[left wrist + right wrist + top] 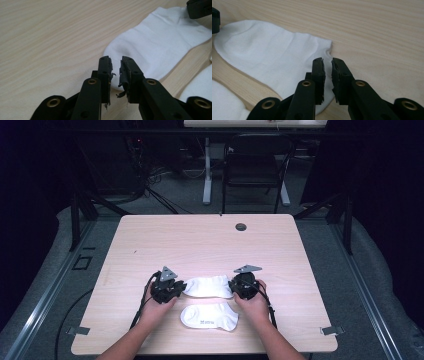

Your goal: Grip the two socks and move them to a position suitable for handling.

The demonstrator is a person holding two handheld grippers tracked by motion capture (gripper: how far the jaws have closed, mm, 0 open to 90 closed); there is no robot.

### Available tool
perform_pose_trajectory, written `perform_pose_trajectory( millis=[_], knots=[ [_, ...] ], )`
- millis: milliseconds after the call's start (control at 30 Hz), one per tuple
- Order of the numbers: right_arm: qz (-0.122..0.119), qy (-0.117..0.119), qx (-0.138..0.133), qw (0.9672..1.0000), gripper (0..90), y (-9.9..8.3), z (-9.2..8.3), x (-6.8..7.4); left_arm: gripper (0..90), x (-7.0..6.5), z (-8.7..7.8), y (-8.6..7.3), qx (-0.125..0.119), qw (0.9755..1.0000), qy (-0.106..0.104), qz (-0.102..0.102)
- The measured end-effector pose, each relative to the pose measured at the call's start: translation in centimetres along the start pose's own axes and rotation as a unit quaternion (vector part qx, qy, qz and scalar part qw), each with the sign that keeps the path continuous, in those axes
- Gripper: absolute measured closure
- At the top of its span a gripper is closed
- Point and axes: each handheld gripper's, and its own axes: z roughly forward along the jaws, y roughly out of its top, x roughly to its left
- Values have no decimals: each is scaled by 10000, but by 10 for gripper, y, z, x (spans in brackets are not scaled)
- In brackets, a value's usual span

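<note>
Two white socks lie flat on the wooden surface (150,240), the far sock (207,286) between the grippers and the near sock (209,316) just below it. The left gripper (116,65) sits at the far sock's one end and the right gripper (327,67) at the other, each with jaws at a narrow gap, holding nothing.

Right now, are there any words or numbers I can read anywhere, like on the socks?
Near sock: a small grey mark is printed on it, too small and blurred to read in the high view.
Far sock: no writing shows on it.
Table and both grippers: no words, labels or numbers can be read.
</note>
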Motion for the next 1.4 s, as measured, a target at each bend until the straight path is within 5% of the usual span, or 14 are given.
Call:
perform_pose_trajectory(
  millis=[533, 767, 1100, 1400],
  knots=[
    [-52, -56, 2, 10000, 764, 6, 1, -1, 659, -4, 18, -1, 365, 9992, 81, 120],
    [20, -99, -26, 9999, 719, 5, 1, -5, 649, -4, 18, -4, 268, 9996, 24, 58],
    [-49, -167, 190, 9997, 651, -2, 11, -6, 752, -4, 19, -5, 231, 9996, -116, 90],
    [-134, -85, 156, 9998, 800, -4, 10, -3, 864, -5, 19, -5, 216, 9996, -199, 16]
  ],
)
